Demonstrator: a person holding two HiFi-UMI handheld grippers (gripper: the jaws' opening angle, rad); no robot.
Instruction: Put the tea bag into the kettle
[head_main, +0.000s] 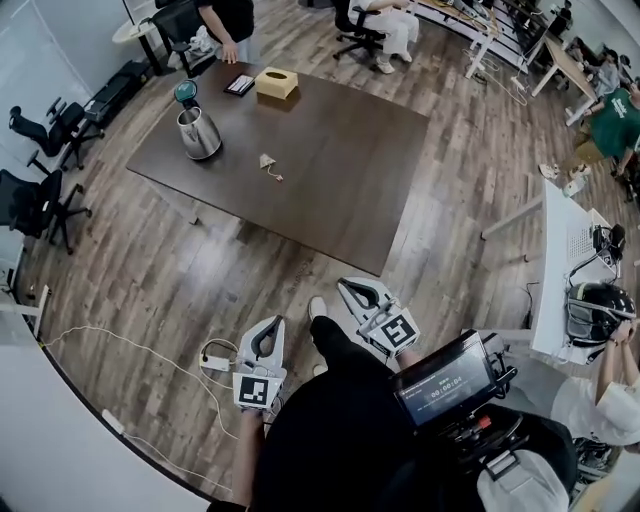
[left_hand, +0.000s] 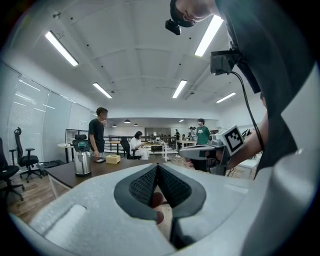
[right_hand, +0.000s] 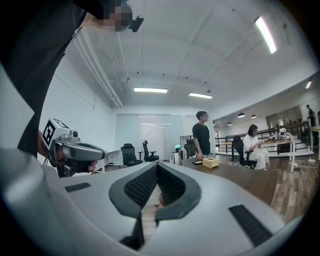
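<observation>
The steel kettle (head_main: 199, 133) stands on the far left part of the dark table (head_main: 330, 190), well ahead of me. A small pale tea bag (head_main: 268, 163) with a string lies on the tabletop to the kettle's right. Both grippers hang low by my body, short of the table's near edge. My left gripper (head_main: 268, 326) has its jaws closed tip to tip on nothing. The right gripper (head_main: 346, 286) is shut too, and empty. The kettle (left_hand: 82, 162) shows in the left gripper view and small (right_hand: 176, 157) in the right gripper view.
A tissue box (head_main: 277, 83), a dark phone (head_main: 239, 84) and a teal-topped object (head_main: 186, 93) sit at the table's far edge, where a person (head_main: 232, 22) stands. Office chairs (head_main: 40, 200) line the left wall. A white cable and power strip (head_main: 212, 362) lie on the floor by my feet.
</observation>
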